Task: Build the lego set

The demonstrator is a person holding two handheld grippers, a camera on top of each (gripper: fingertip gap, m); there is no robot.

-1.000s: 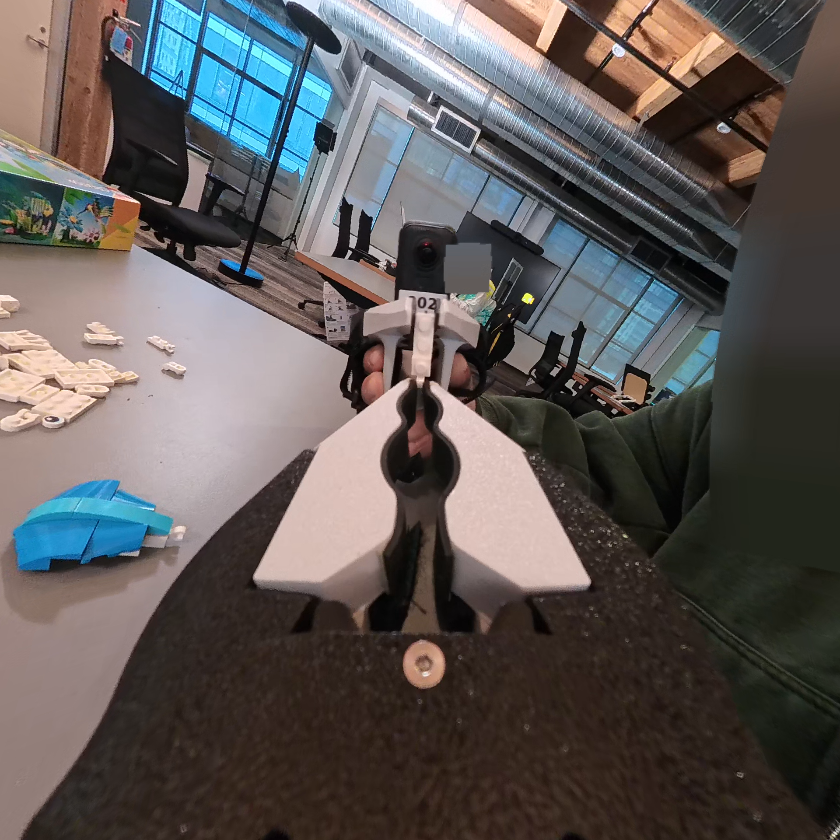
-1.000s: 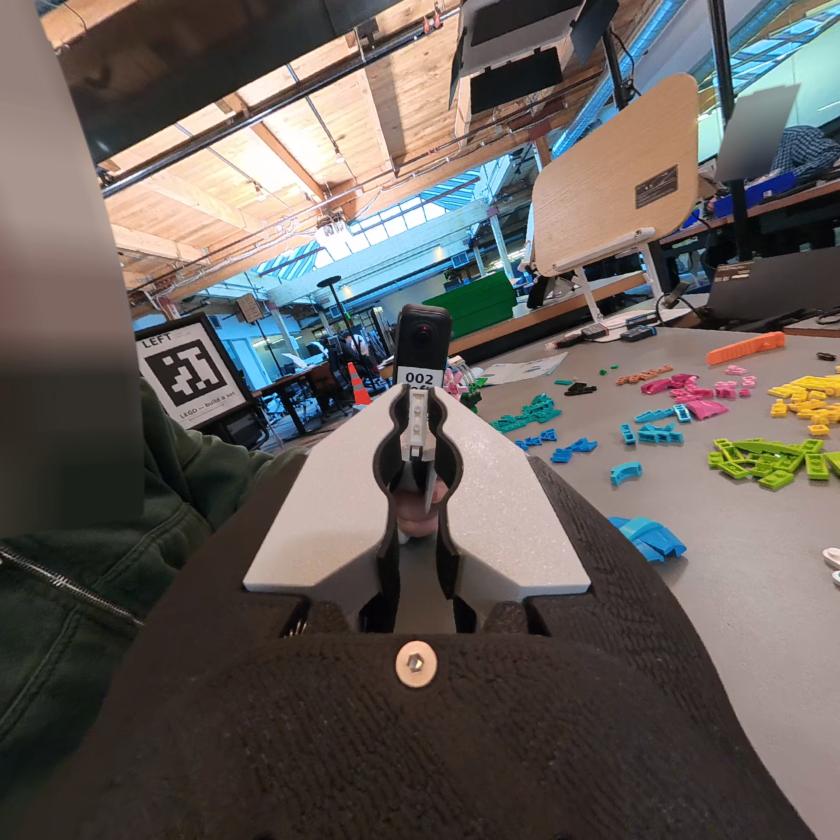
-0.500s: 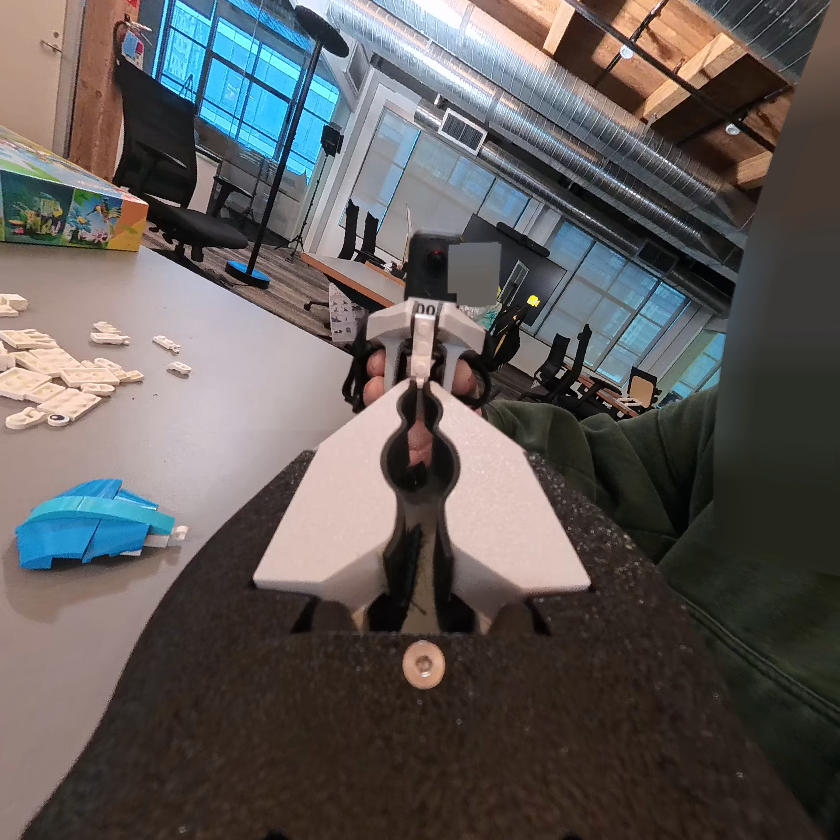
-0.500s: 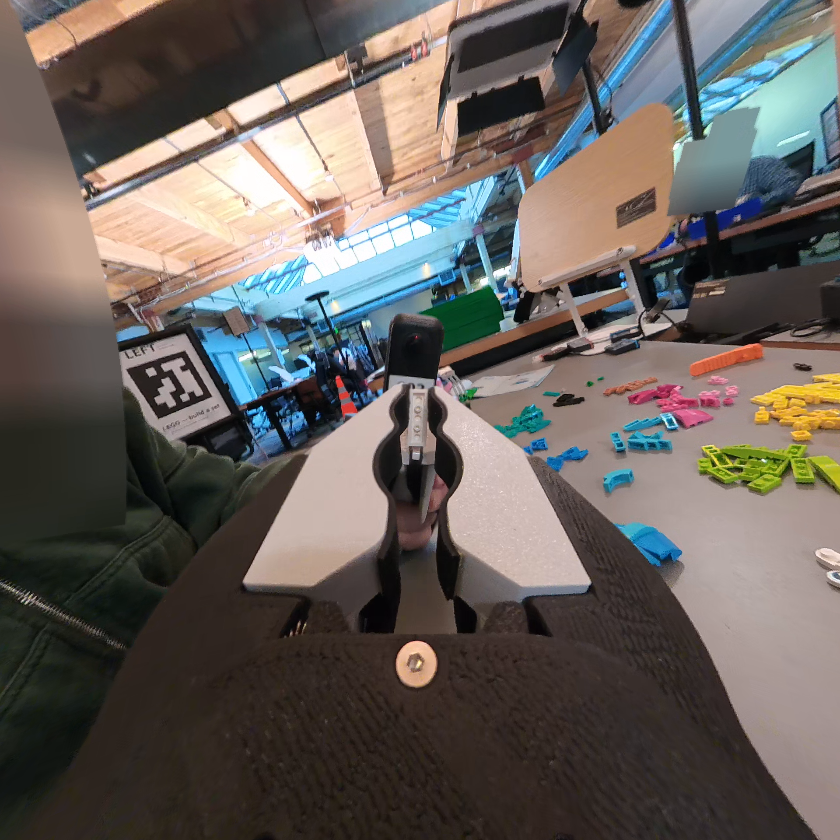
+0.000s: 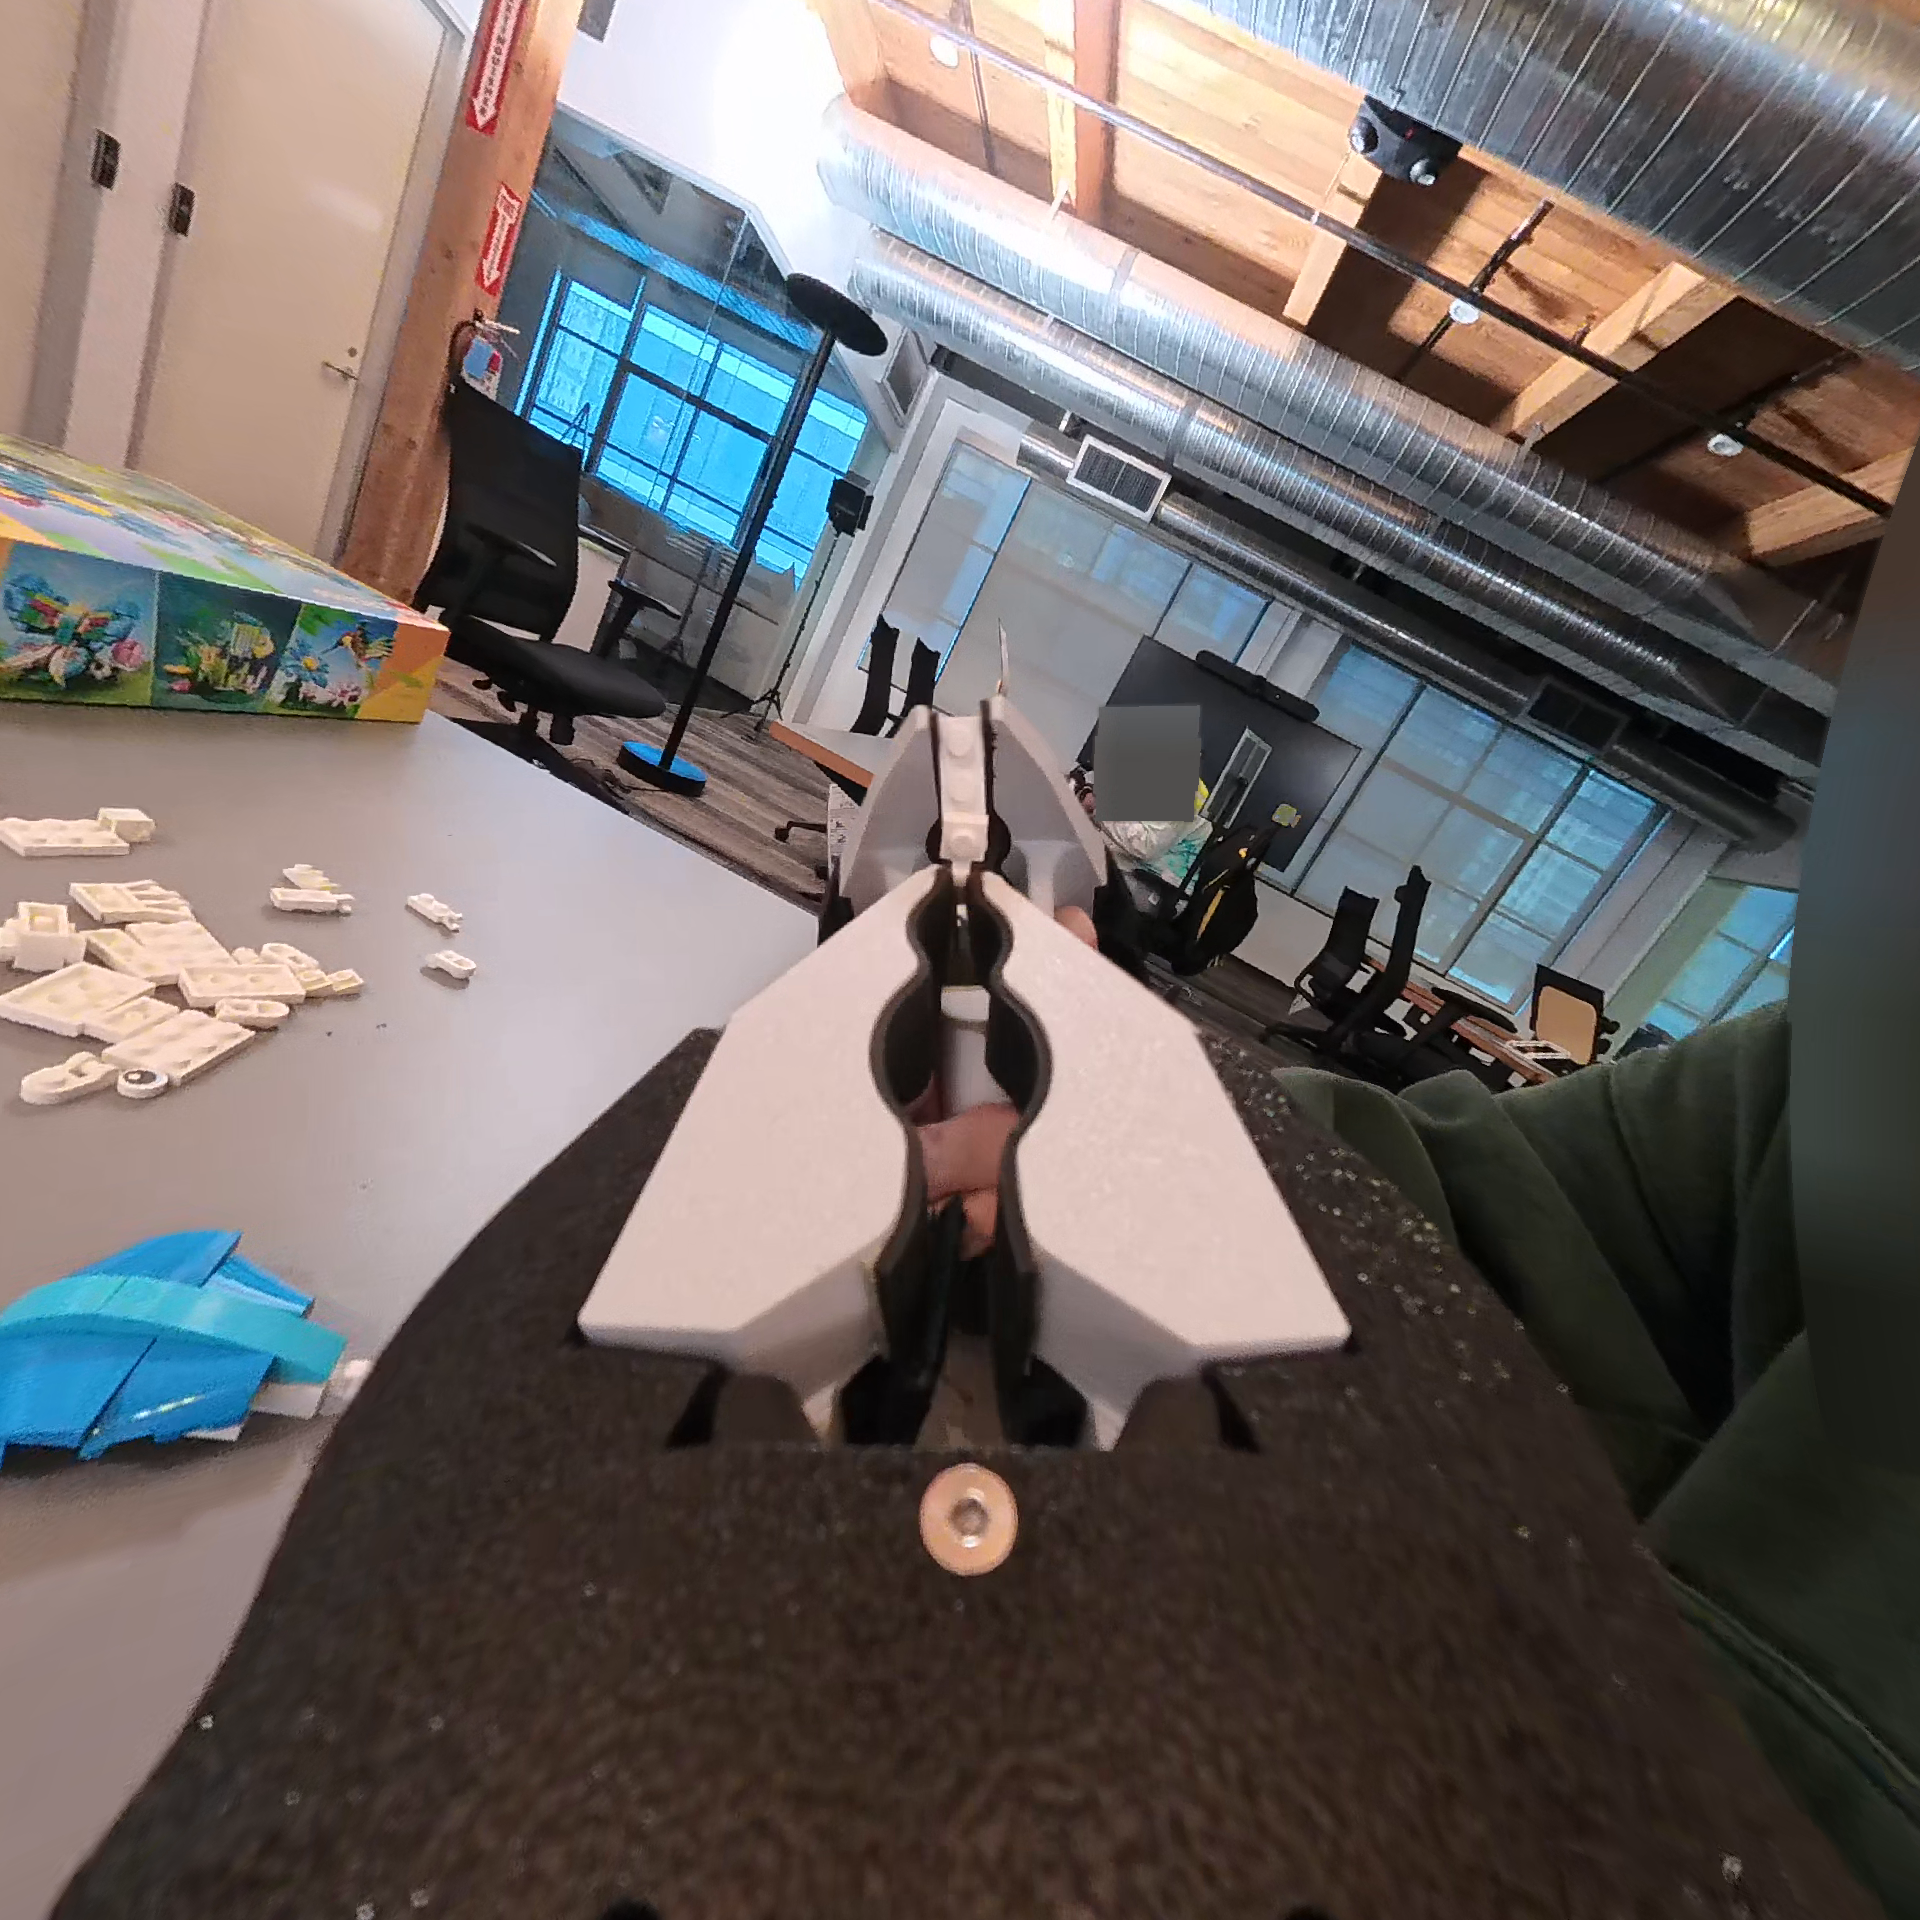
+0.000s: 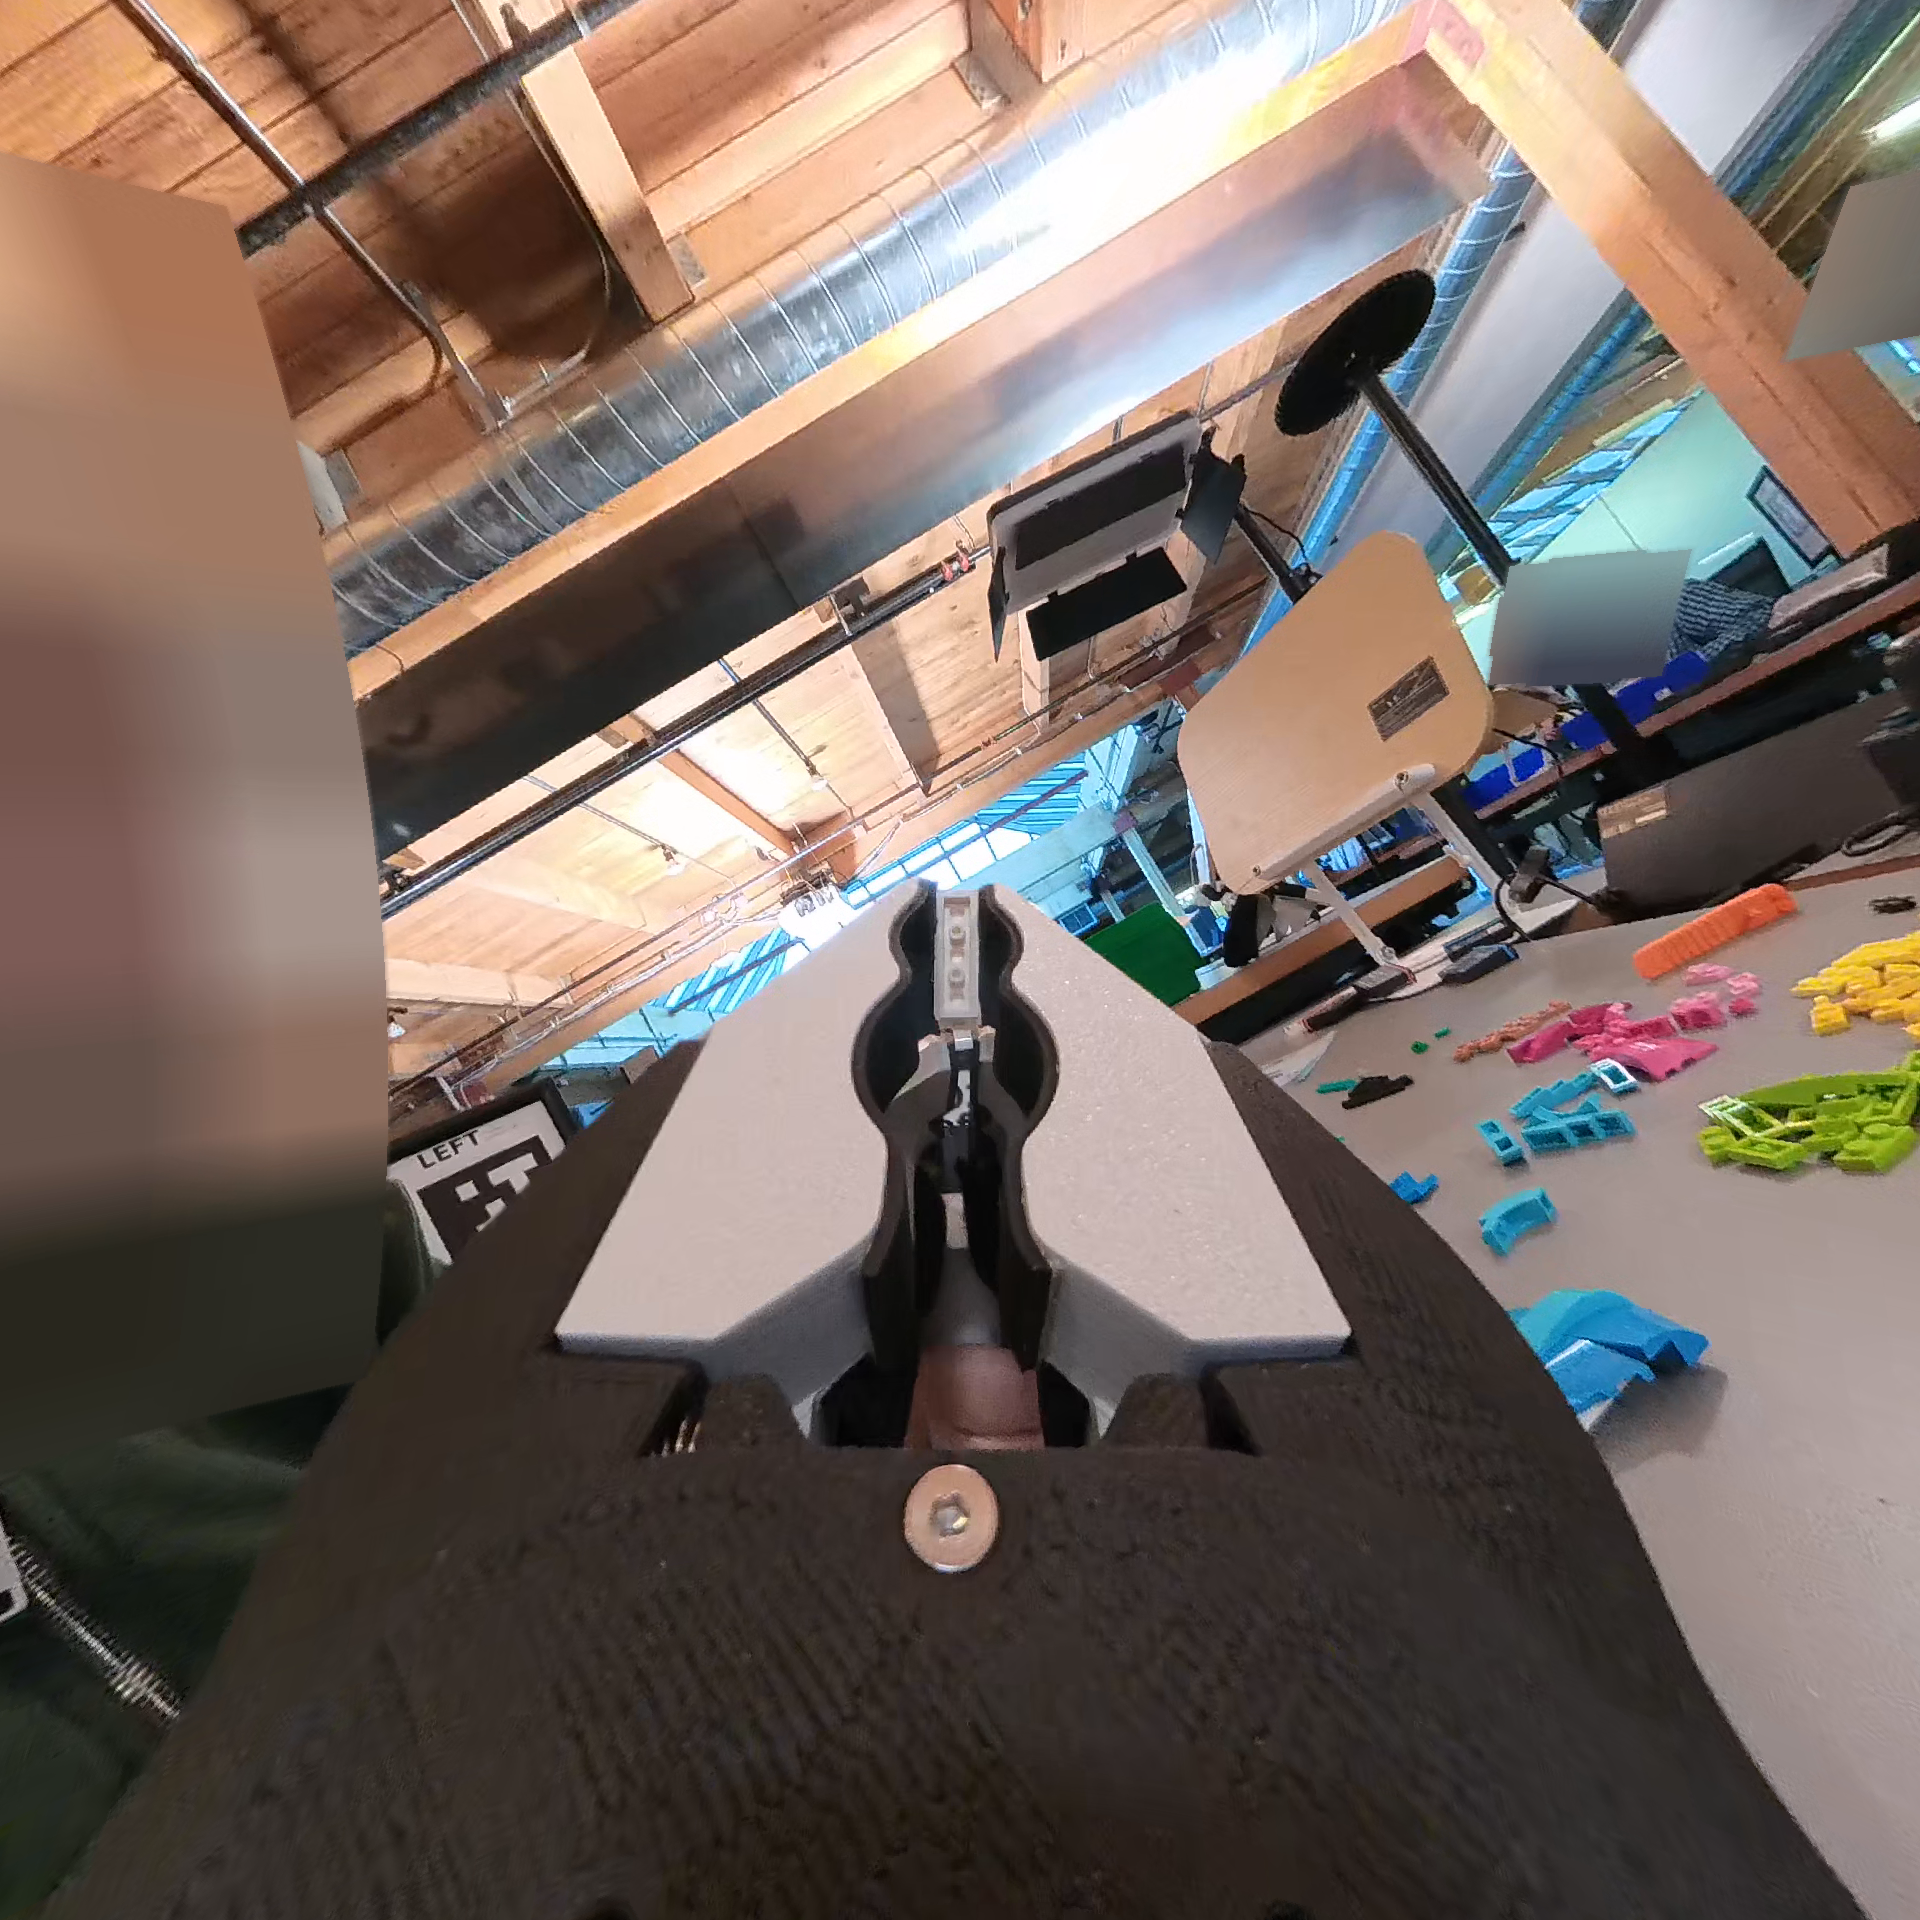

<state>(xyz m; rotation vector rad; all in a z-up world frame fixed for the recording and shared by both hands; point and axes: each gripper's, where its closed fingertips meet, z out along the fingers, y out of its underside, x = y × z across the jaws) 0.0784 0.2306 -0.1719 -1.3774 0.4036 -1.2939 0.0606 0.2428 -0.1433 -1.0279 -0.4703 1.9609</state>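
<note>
Grey table (image 5: 436, 1122) | my right gripper (image 6: 961, 940) clamps white plate (image 6: 958, 961) edgewise, light, stiff, slick | my left gripper (image 5: 961, 883) closed at plate's end.

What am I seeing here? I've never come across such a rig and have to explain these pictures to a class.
There is no robot here. A person in a green sleeve holds a hand-operated two-finger gripper in each hand. Each gripper carries a camera that looks along its own grey fingers, so there is one picture per hand, and the two grippers face each other.

The right gripper is clamped on a small white studded plate. The left gripper is shut, with its tips meeting the plate's end. I cannot tell whether they pinch it.

On the grey table lie loose white pieces, a blue built piece, a colourful box, and piles of pink, green and yellow pieces.
</note>
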